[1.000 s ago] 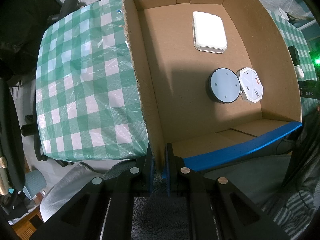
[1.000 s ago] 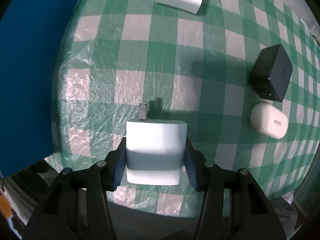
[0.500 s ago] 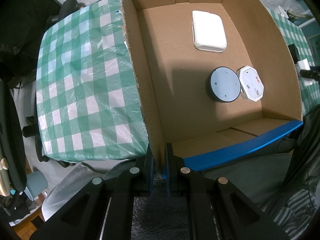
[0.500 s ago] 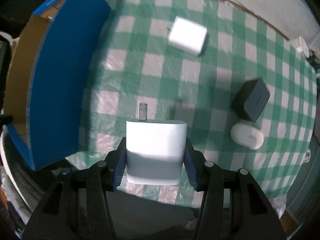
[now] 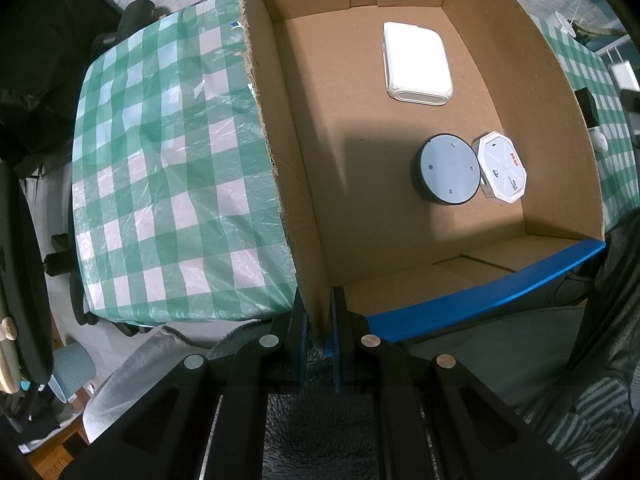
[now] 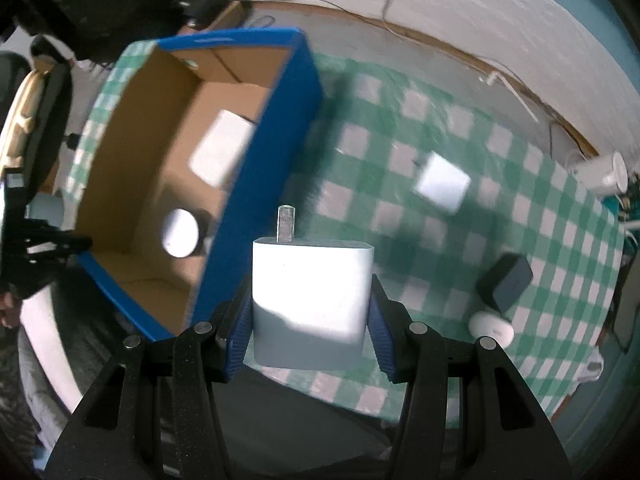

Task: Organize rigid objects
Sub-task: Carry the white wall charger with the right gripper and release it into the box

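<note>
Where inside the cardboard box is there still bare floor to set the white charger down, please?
The cardboard box floor is bare along its torn wall, and between the white case and the round disc. It is crowded where the disc touches the octagonal white box by the opposite wall.

My left wrist camera looked straight down from close above the near corner of the cardboard box (image 5: 400, 208), taking in its whole floor and the checked worktop (image 5: 168, 184) beside it. My right wrist camera sat higher, tilted steeply down, facing the box (image 6: 256, 152) from its blue side. Both views shared the box interior and the worktop (image 6: 460, 184).
</note>
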A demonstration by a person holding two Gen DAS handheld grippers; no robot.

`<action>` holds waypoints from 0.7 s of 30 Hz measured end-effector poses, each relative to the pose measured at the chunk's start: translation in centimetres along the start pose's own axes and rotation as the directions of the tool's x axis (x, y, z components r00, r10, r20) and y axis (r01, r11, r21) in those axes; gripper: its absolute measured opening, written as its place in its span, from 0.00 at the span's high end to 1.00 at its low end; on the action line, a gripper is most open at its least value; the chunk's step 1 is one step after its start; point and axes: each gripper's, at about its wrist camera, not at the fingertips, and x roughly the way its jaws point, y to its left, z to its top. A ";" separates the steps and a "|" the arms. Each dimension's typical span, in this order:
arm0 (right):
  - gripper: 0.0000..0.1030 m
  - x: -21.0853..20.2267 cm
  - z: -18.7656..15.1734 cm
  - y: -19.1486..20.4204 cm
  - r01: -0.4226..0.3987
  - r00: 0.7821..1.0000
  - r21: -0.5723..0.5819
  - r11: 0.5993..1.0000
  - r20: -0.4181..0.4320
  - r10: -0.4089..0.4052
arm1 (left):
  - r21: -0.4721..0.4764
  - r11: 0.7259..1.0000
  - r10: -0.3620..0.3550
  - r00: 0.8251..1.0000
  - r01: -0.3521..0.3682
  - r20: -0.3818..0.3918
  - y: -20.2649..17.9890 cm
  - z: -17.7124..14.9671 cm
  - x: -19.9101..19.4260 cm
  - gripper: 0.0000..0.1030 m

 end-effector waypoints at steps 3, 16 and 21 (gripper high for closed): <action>0.50 -0.5 0.9 1.6 -0.017 1.000 -0.027 0.999 0.012 0.018 | 0.002 1.000 0.001 1.000 -0.001 -0.001 0.0 0.0 0.0 0.92; 0.49 1.2 3.6 7.2 -0.067 0.998 -0.145 0.987 -0.001 0.068 | 0.012 1.000 0.002 1.000 -0.002 0.000 -0.1 0.0 0.0 0.92; 0.50 3.0 4.1 8.6 -0.050 0.999 -0.179 0.983 -0.022 0.047 | 0.012 1.000 0.002 1.000 -0.002 0.000 -0.1 0.0 0.0 0.92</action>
